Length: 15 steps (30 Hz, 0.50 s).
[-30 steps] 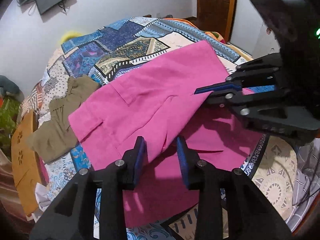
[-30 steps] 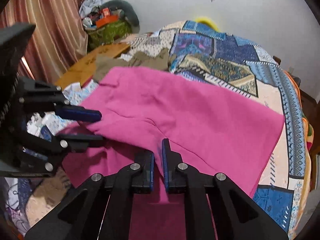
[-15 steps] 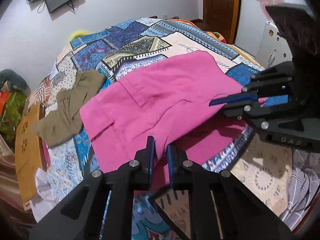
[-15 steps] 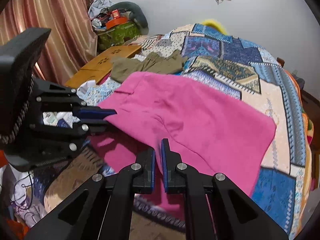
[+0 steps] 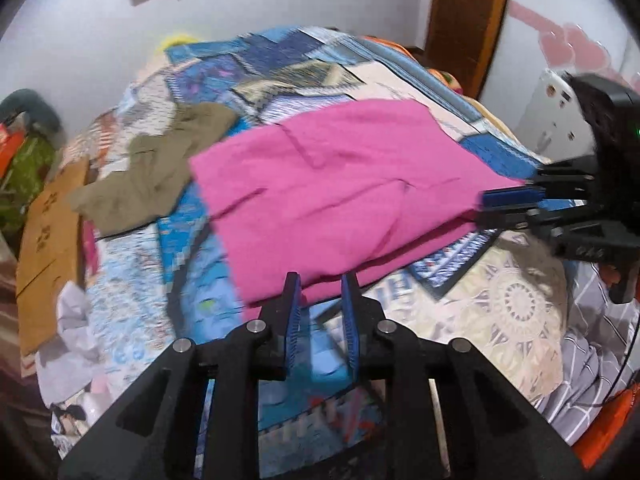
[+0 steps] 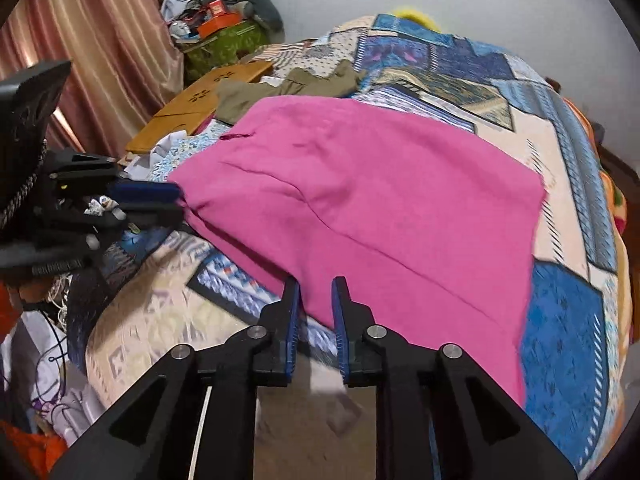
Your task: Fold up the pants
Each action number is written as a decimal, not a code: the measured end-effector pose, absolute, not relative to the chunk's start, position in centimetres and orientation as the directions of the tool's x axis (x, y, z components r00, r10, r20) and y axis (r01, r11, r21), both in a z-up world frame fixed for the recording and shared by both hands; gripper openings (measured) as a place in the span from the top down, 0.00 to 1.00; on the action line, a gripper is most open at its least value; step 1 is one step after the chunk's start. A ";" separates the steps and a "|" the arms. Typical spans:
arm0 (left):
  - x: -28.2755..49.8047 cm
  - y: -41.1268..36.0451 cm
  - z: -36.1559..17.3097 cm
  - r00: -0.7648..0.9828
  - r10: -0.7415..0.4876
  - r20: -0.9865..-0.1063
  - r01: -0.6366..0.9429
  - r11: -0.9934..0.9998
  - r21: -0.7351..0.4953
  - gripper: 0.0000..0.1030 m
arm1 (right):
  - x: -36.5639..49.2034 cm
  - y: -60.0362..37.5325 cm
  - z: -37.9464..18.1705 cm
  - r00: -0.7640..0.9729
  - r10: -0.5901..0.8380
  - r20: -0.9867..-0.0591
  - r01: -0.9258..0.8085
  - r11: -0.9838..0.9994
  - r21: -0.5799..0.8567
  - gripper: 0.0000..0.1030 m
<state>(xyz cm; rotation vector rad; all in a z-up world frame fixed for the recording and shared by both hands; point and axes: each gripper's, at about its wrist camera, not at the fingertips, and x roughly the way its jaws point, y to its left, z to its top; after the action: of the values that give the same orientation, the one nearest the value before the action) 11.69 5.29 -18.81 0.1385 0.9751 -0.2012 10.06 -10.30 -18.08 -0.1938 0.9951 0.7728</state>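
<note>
Just past both slightly parted, empty claws, left (image 5: 320, 280) and right (image 6: 315, 283): pink pants (image 5: 352, 184).

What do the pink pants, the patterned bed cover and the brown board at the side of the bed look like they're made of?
The pink pants look like a matte woven cloth, maybe cotton or linen: they crease softly and show stitched seams. The bed cover looks like printed cotton-like fabric, flat and not shiny, in patchwork-style blocks. The brown board looks like smooth wood or fibreboard with small cut-out holes; which one I cannot tell.
</note>
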 end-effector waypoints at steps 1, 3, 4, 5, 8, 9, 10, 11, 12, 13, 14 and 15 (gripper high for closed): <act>11.6 6.0 -18.6 0.550 -0.101 -0.829 0.209 0.978 0.020 0.73 | 9.8 -10.8 -17.9 0.319 0.491 -0.811 -0.657 0.731 0.185 0.84; 11.6 7.7 -18.1 0.557 -0.107 -0.823 0.152 0.988 -0.025 0.64 | 9.4 -12.2 -17.3 0.350 0.481 -0.804 -0.640 0.749 0.169 0.84; 11.7 8.4 -17.9 0.562 -0.111 -0.820 0.129 0.991 -0.046 0.57 | 9.3 -12.8 -17.0 0.368 0.472 -0.802 -0.629 0.761 0.159 0.84; 11.9 8.9 -17.8 0.566 -0.113 -0.816 0.106 0.992 -0.064 0.55 | 9.3 -13.6 -16.7 0.387 0.461 -0.798 -0.615 0.774 0.149 0.83; 12.7 10.2 -18.1 0.559 -0.120 -0.821 0.044 0.992 -0.115 0.50 | 9.4 -15.8 -16.0 0.439 0.430 -0.788 -0.560 0.818 0.134 0.67; 13.1 10.4 -18.4 0.547 -0.131 -0.827 0.034 0.990 -0.134 0.50 | 9.5 -16.7 -15.9 0.455 0.424 -0.783 -0.537 0.832 0.138 0.63; 13.5 10.6 -18.8 0.534 -0.146 -0.833 0.024 0.987 -0.158 0.50 | 9.7 -17.4 -15.9 0.469 0.421 -0.776 -0.518 0.843 0.145 0.62; 13.9 10.6 -19.3 0.518 -0.164 -0.840 0.014 0.983 -0.183 0.50 | 9.8 -18.2 -15.9 0.483 0.417 -0.770 -0.497 0.855 0.151 0.62; 14.1 10.5 -19.7 0.506 -0.174 -0.845 0.010 0.981 -0.196 0.50 | 10.1 -18.8 -16.0 0.491 0.405 -0.772 -0.473 0.867 0.154 0.62; 14.4 10.4 -20.2 0.488 -0.185 -0.853 0.004 0.978 -0.209 0.51 | 10.4 -19.3 -16.2 0.492 0.390 -0.778 -0.451 0.879 0.156 0.62; 14.5 10.2 -20.5 0.477 -0.192 -0.857 0.003 0.976 -0.217 0.51 | 10.7 -19.8 -16.6 0.488 0.380 -0.786 -0.426 0.889 0.165 0.62; 14.7 9.9 -20.9 0.468 -0.205 -0.860 0.004 0.973 -0.231 0.55 | 11.0 -20.3 -17.1 0.485 0.392 -0.782 -0.417 0.890 0.187 0.62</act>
<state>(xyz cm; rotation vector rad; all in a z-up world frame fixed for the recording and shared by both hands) 14.67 9.94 -20.92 -0.2075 1.0783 -0.1293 10.98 -20.29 -17.13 -0.0294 0.9436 0.4919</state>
